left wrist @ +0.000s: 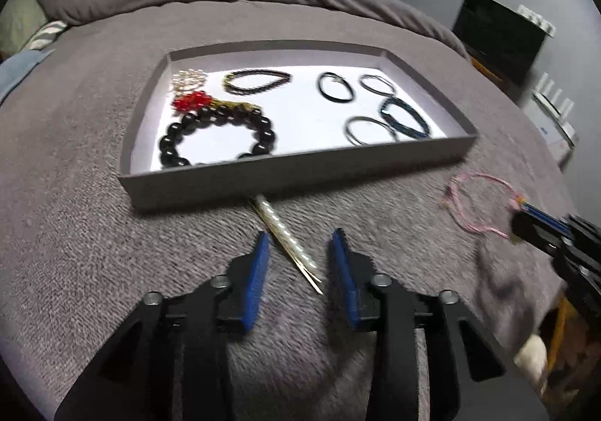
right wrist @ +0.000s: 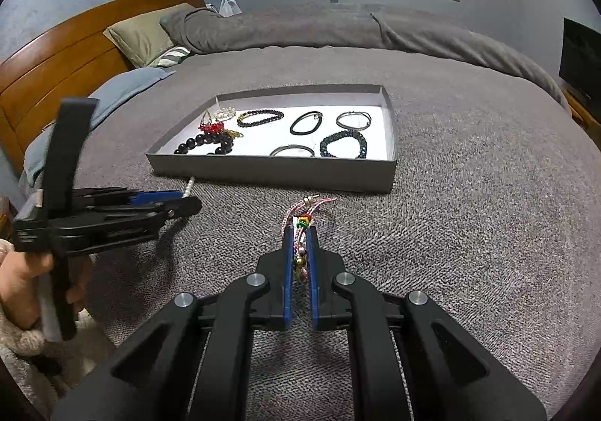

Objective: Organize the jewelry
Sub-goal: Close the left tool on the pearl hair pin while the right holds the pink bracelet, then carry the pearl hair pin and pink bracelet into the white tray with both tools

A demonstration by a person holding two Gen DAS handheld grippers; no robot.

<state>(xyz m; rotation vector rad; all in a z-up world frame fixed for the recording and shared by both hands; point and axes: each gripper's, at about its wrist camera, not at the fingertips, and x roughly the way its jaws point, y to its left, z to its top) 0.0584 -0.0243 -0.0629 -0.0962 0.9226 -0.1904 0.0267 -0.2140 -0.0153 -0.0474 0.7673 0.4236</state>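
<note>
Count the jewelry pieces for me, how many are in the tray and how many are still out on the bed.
In the gray tray: 8
- black large-bead bracelet
- red bead piece
- pearl cluster piece
- dark small-bead bracelet
- black band
- 2 thin silver bangles
- dark blue-black chain bracelet

On the bed: 2
- pearl strand
- pink cord bracelet

Total: 10

Grey tray (left wrist: 300,180) with white floor, black bead bracelet (left wrist: 218,135), pink cord bracelet (left wrist: 477,203)
</note>
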